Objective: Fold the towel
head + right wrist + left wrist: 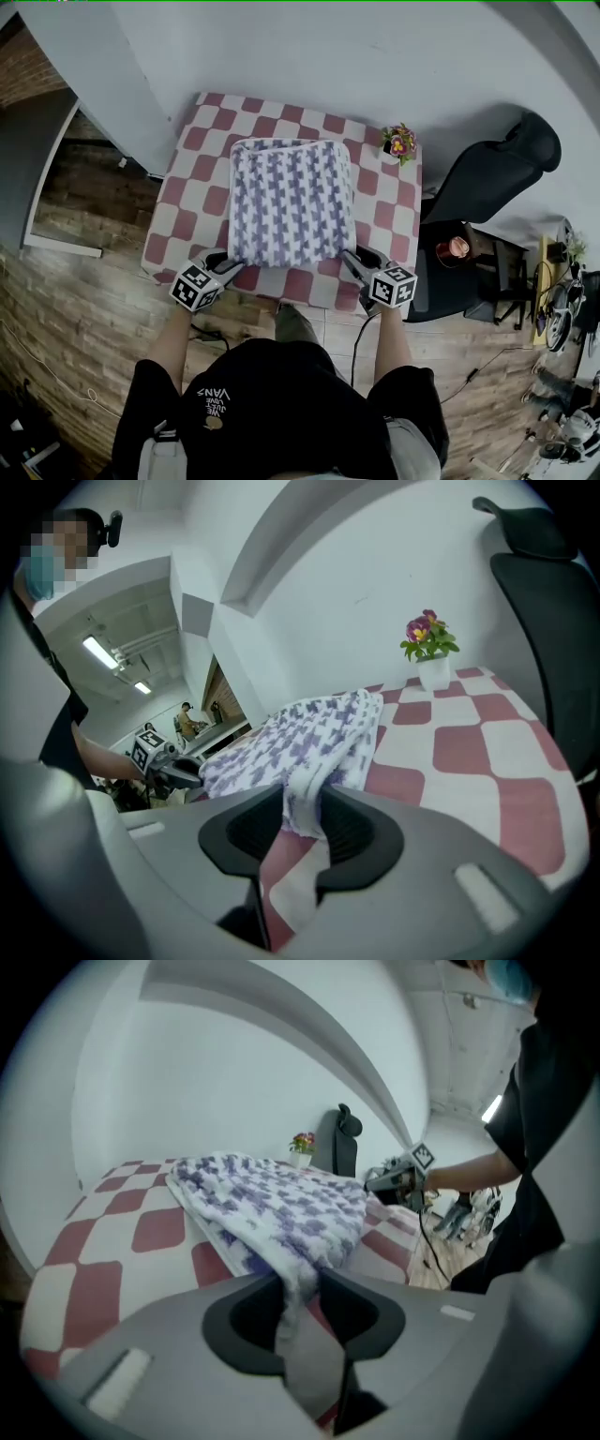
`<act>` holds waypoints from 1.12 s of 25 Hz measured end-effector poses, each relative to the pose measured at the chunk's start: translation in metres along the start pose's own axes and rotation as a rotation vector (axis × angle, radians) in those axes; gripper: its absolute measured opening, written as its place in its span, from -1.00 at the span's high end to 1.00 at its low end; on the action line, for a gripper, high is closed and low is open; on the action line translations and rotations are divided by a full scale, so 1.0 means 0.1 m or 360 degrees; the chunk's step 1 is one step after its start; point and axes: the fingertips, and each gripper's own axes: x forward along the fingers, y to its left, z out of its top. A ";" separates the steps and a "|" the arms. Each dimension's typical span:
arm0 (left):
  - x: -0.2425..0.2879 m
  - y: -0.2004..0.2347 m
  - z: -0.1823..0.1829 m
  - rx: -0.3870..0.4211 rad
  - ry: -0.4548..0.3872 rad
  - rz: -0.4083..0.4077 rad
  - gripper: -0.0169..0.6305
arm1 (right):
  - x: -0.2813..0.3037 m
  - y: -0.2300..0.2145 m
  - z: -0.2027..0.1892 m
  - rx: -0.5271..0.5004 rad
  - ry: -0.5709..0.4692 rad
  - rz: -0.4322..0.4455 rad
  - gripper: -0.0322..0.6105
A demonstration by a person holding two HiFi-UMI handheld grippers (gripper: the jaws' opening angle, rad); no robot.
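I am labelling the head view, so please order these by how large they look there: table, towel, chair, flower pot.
1. Table, clearly the largest.
2. Towel and chair: they look about alike. The chair sits at the distorted picture edge, so I do not rank them.
3. Flower pot, the smallest.

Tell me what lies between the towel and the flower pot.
Only bare checkered tablecloth separates the towel from the flower pot, clearest in the head view.
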 end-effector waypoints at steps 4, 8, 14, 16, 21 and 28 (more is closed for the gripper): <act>-0.02 0.07 -0.07 0.0111 0.0112 0.0020 0.84 | -0.12 0.00 0.06 -0.0113 -0.0009 -0.0049 0.80; -0.20 0.04 0.05 0.0044 0.0043 -0.0020 0.86 | -0.29 0.15 0.10 -0.0096 -0.0060 -0.0007 0.82; -0.75 -0.18 0.13 -0.0083 -0.0047 -0.0160 0.86 | -0.65 0.51 0.03 -0.0077 -0.0088 0.0079 0.83; -0.91 -0.31 0.08 -0.0126 -0.0045 -0.0210 0.86 | -0.79 0.64 -0.07 -0.0059 -0.0069 0.0117 0.83; -1.19 -0.65 -0.16 -0.0159 -0.0038 -0.0277 0.86 | -1.13 0.98 -0.36 -0.0049 -0.0056 0.0159 0.83; -1.53 -0.97 -0.36 -0.0214 -0.0067 -0.0232 0.86 | -1.51 1.39 -0.57 0.0041 -0.0188 0.0184 0.83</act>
